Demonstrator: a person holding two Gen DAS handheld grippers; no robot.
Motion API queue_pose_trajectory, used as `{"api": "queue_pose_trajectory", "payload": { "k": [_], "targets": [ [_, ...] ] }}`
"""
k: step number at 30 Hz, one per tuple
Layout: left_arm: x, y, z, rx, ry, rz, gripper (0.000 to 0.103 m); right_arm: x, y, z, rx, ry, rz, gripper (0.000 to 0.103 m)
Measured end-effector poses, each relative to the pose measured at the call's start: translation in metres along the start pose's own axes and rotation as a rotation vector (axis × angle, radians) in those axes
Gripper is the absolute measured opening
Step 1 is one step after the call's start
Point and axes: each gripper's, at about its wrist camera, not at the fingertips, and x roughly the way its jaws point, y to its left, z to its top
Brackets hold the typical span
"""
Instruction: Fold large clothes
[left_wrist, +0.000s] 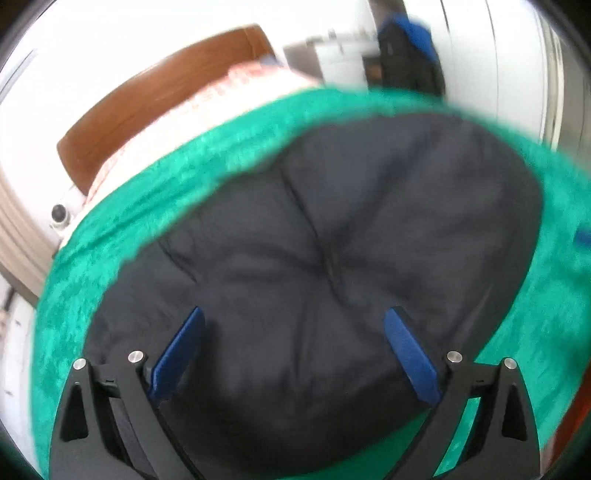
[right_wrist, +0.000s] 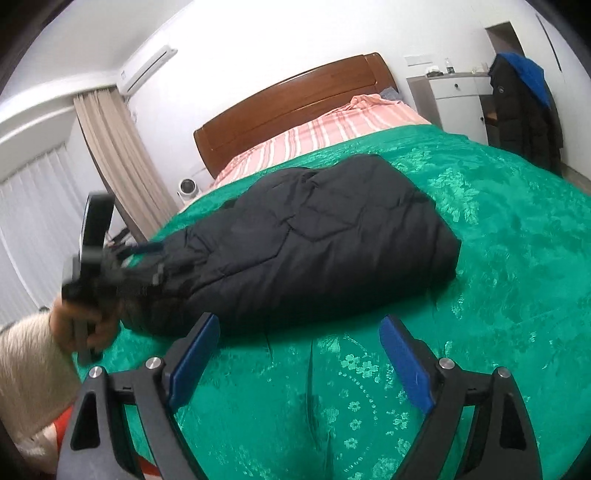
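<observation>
A dark padded jacket (left_wrist: 332, 258) lies folded into a thick bundle on the green bedspread (left_wrist: 147, 192). My left gripper (left_wrist: 295, 314) hangs over it with its blue pads wide apart and nothing between them. In the right wrist view the same jacket (right_wrist: 314, 243) lies across the middle of the bed. My right gripper (right_wrist: 300, 319) is open over bare green bedspread (right_wrist: 498, 240), just short of the jacket's near edge. At the jacket's left end, a hand (right_wrist: 85, 325) in a cream sleeve holds the blurred left gripper.
A wooden headboard (right_wrist: 288, 96) and a pink striped sheet (right_wrist: 314, 133) lie beyond the jacket. At the far right a dark coat (right_wrist: 517, 110) hangs by a white cabinet (right_wrist: 454, 96). On the left are a beige curtain (right_wrist: 118, 155) and a small white device (right_wrist: 188, 186).
</observation>
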Motion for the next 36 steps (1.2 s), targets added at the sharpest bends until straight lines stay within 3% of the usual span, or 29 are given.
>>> {"api": "queue_pose_trajectory", "payload": {
  "k": [1, 5, 9, 12, 16, 20, 23, 25, 28, 31, 36],
  "targets": [
    [0.014, -0.008, -0.007, 0.016, 0.032, 0.03, 0.099, 0.002, -0.001, 0.0, 0.004, 0.007, 0.003, 0.088],
    [0.035, -0.016, -0.012, -0.022, 0.033, 0.075, 0.101, 0.002, -0.006, -0.006, 0.022, 0.03, 0.006, 0.088],
    [0.026, -0.007, 0.002, -0.016, 0.103, 0.03, 0.097, -0.007, -0.02, -0.005, 0.045, 0.001, -0.011, 0.088],
    [0.003, 0.029, 0.039, -0.095, 0.055, -0.009, 0.093, -0.01, -0.025, -0.005, 0.078, -0.009, -0.009, 0.088],
    [0.005, 0.087, 0.094, -0.267, -0.006, 0.02, 0.099, -0.002, -0.027, -0.005, 0.084, 0.012, 0.006, 0.088],
    [0.072, 0.114, 0.133, -0.307, 0.086, 0.097, 0.099, 0.002, -0.027, -0.008, 0.079, 0.038, 0.018, 0.088],
    [0.143, 0.097, 0.127, -0.254, 0.226, 0.069, 0.1, 0.007, -0.033, -0.011, 0.095, 0.057, 0.022, 0.088],
    [0.163, 0.096, 0.118, -0.266, 0.237, 0.058, 0.102, 0.01, -0.038, -0.011, 0.122, 0.072, 0.024, 0.088],
    [0.15, 0.105, 0.111, -0.314, 0.236, 0.029, 0.1, 0.013, -0.046, -0.012, 0.159, 0.091, 0.026, 0.088],
    [0.118, 0.101, 0.115, -0.302, 0.198, 0.012, 0.091, 0.012, -0.049, -0.011, 0.167, 0.084, 0.031, 0.088],
    [0.051, 0.065, 0.084, -0.196, 0.114, -0.042, 0.098, 0.014, -0.047, -0.01, 0.164, 0.088, 0.046, 0.088]
  ]
}}
